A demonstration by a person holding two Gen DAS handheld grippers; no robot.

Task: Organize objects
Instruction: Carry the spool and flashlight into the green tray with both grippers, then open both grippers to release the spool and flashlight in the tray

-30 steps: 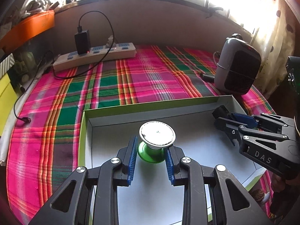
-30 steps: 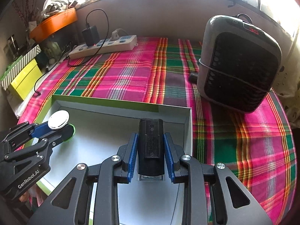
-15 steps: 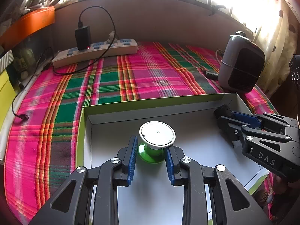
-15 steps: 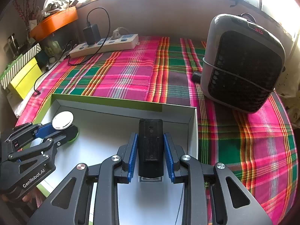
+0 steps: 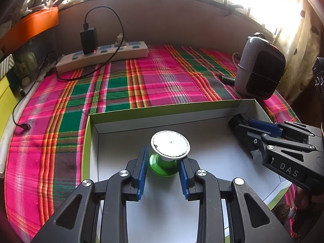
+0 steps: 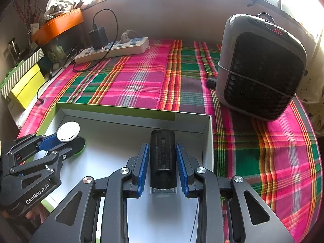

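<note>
While both rest inside the box, the left gripper stands parted around the green-based spool; the right gripper flanks the black device at six o'clock, seemingly loose.

The surface wears a plaid cloth of hot pink, green, orange-red and grey bands, and on it sits a box with lime-green outer walls and a white inside. A spool has a white round top over a bright green base, while the block in the other tongs is plain black. Both tongs are black with blue ribbed pads; the heater is grey with a black grille, the tray orange.
</note>
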